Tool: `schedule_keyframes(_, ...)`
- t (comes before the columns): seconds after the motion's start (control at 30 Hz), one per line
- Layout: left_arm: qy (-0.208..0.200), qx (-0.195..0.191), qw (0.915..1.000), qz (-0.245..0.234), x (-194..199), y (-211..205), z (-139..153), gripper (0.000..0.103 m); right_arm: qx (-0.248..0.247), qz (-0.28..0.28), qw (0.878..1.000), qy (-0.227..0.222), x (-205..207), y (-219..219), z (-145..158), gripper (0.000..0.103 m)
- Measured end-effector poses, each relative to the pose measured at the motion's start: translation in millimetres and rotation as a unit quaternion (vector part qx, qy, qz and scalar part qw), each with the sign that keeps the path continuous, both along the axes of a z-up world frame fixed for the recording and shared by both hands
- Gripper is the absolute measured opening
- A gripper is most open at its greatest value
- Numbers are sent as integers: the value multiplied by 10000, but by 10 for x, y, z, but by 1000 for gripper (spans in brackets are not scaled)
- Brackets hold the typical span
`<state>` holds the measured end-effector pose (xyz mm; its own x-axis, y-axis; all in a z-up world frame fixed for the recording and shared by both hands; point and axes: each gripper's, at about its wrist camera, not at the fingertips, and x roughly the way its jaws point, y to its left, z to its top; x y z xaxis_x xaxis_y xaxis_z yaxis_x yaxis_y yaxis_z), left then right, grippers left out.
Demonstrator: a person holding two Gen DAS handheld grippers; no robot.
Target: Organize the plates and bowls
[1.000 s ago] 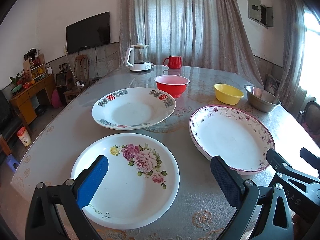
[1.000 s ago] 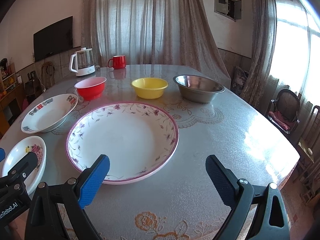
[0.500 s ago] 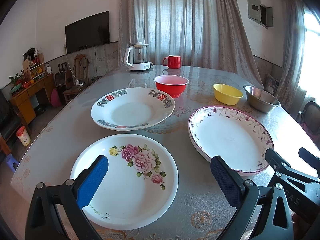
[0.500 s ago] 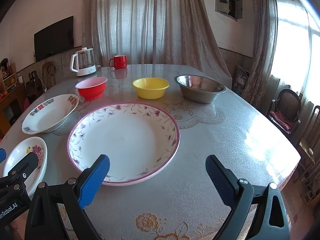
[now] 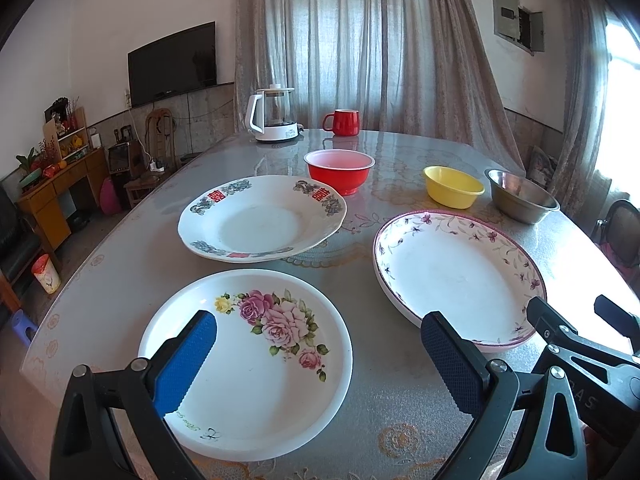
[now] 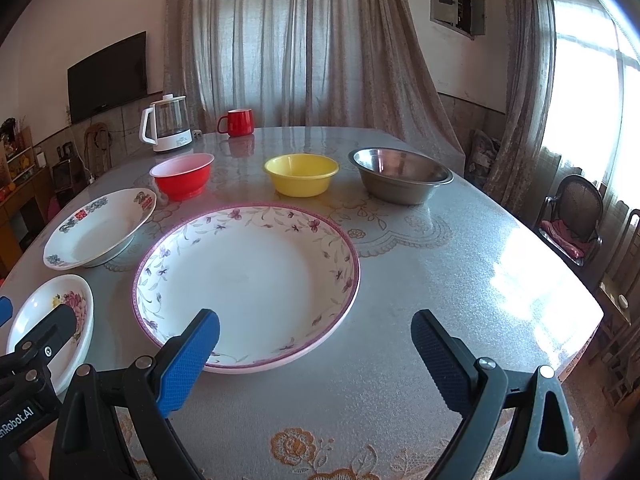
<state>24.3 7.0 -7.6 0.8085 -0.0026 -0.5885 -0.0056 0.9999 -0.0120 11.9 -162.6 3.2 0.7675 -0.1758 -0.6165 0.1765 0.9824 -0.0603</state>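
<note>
Both grippers hang wide open, empty: left gripper [image 5: 318, 344] above the rose plate [image 5: 256, 364], right gripper [image 6: 316, 340] near the vine-rimmed plate [image 6: 248, 284] — pinch one rim edge, lift level.

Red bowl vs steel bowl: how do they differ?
The red bowl is opaque red with a pale inside; the steel bowl is bare shiny metal. The steel bowl looks wider. The red bowl sits at the row's left end, the steel bowl at its right. Both stand upright and empty.
</note>
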Motion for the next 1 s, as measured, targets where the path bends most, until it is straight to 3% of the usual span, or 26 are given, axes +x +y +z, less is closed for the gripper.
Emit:
schedule_keyframes(0.3,26,4,10000,-25,0,-15,-11,103,92,31,10000,-2,-7,-34,-12,98)
schedule_keyframes(0.5,48,-15,9998,-199,29,-40,-9,103,344,219,9991,78,36,-82,-38,92)
schedule_keyframes(0.57,130,-198,9988,-423,63,-26,-3,103,548,325,9979,97,60,-139,-39,91)
schedule_keyframes(0.63,423,-740,9936,-747,148,38,-9,103,907,562,9941,214,120,-216,-47,90)
schedule_keyframes(0.7,727,-1207,9865,-839,252,110,-22,103,1338,750,9875,375,196,-318,-66,85)
schedule_keyframes(0.73,774,-1256,9857,-819,289,128,-13,103,1525,774,9843,435,232,-378,-76,84)
schedule_keyframes(0.87,670,-904,9884,-1019,394,55,120,103,1933,750,9767,547,348,-587,-113,72)
schedule_keyframes(0.93,769,-849,9857,-1232,502,14,162,103,1955,755,9758,633,416,-660,-139,62)
schedule_keyframes(1.0,965,-1000,9794,-1464,629,2,174,103,2023,735,9734,780,504,-737,-185,42)
